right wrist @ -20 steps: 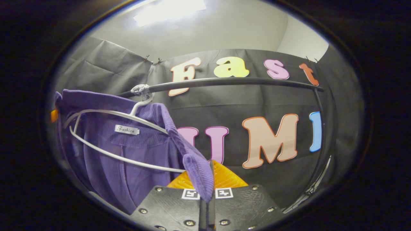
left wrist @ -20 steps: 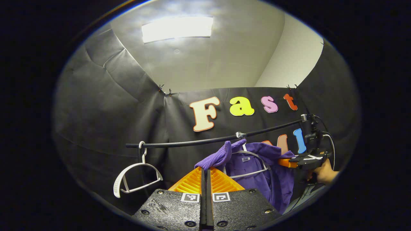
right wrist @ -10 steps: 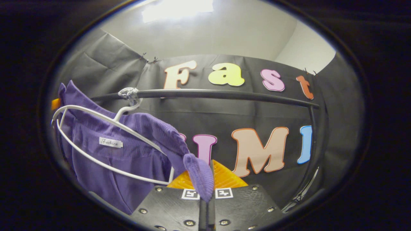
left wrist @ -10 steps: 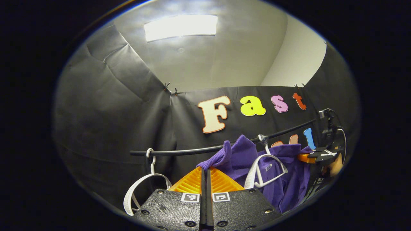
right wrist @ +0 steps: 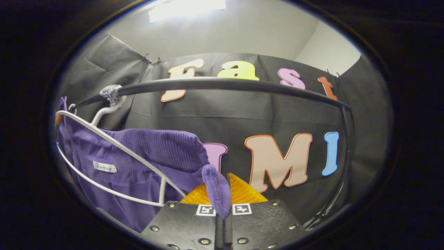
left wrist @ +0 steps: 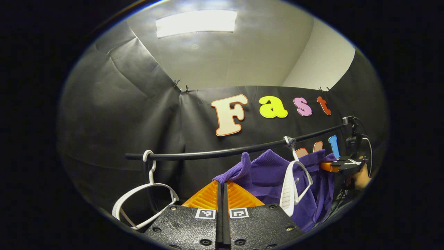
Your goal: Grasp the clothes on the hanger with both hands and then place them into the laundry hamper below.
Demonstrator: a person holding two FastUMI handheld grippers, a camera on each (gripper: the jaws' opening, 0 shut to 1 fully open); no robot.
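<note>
— Purple ribbed-knit garment (right wrist: 145, 156): where is it?

— Half off its white plastic hanger (right wrist: 114, 146), which hooks on the black rail (right wrist: 225, 85). The left gripper (left wrist: 222, 189) has its orange fingers closed on one shoulder fold; the right gripper (right wrist: 222, 194) pinches the other.

— How will it handle?

— Soft, light and limp, I'd judge; it will sag and could snag the hanger. Shoulders look like the right hold. A spare white hanger (left wrist: 142, 203) hangs well apart.
</note>
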